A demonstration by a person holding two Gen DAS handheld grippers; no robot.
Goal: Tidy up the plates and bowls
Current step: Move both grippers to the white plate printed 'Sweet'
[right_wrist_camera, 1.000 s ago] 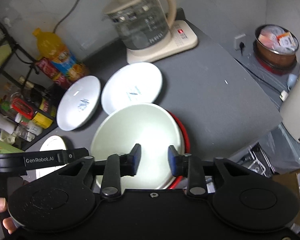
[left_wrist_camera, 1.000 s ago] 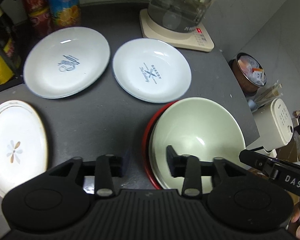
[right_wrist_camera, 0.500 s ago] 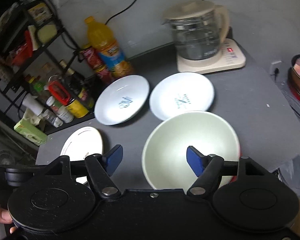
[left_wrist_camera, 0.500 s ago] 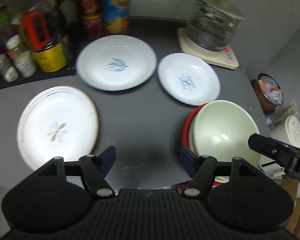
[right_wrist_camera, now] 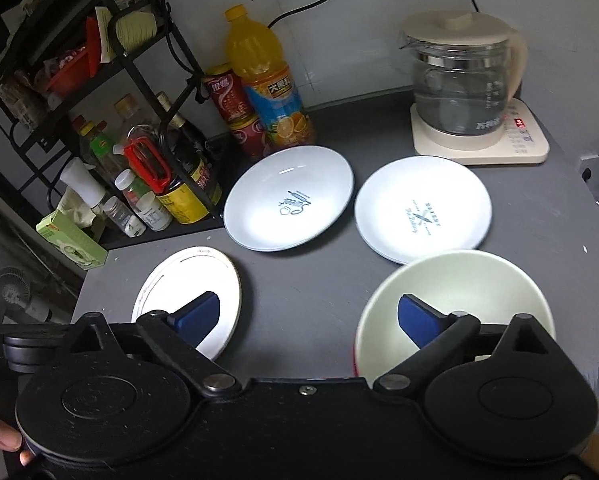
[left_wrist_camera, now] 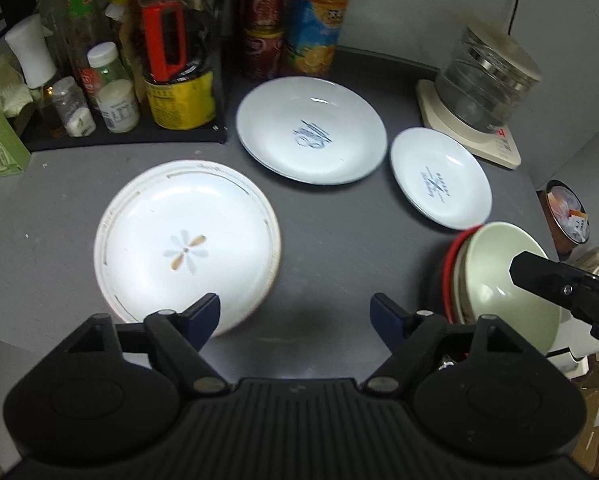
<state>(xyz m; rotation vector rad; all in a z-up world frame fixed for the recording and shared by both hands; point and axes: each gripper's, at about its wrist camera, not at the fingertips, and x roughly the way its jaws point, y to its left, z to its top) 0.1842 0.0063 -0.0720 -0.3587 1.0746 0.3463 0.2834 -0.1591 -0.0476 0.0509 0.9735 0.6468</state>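
Observation:
On the grey table lie three plates: a white plate with a flower (left_wrist_camera: 187, 244) (right_wrist_camera: 191, 280) at the near left, a large white plate with blue script (left_wrist_camera: 311, 132) (right_wrist_camera: 289, 198) behind it, and a smaller white plate (left_wrist_camera: 441, 182) (right_wrist_camera: 423, 208) to the right. At the near right, a pale green bowl (left_wrist_camera: 499, 272) (right_wrist_camera: 455, 284) sits nested in a red bowl (left_wrist_camera: 449, 264). My left gripper (left_wrist_camera: 295, 312) hangs over bare table between the flower plate and the bowls. Its jaws are opening with nothing between them. The jaws of my right gripper (right_wrist_camera: 307, 310) are opening too, also on nothing.
A glass kettle on its cream base (left_wrist_camera: 483, 80) (right_wrist_camera: 463, 80) stands at the back right. An orange juice bottle (right_wrist_camera: 267, 80) and red cans (right_wrist_camera: 227, 96) line the back wall. A black rack of jars and bottles (left_wrist_camera: 159, 72) borders the left. The table ends just right of the bowls.
Both grippers drew back from the green bowl and swung left, and their jaws spread wide. The bowl stays nested in the red one. The flower plate is now fully in view.

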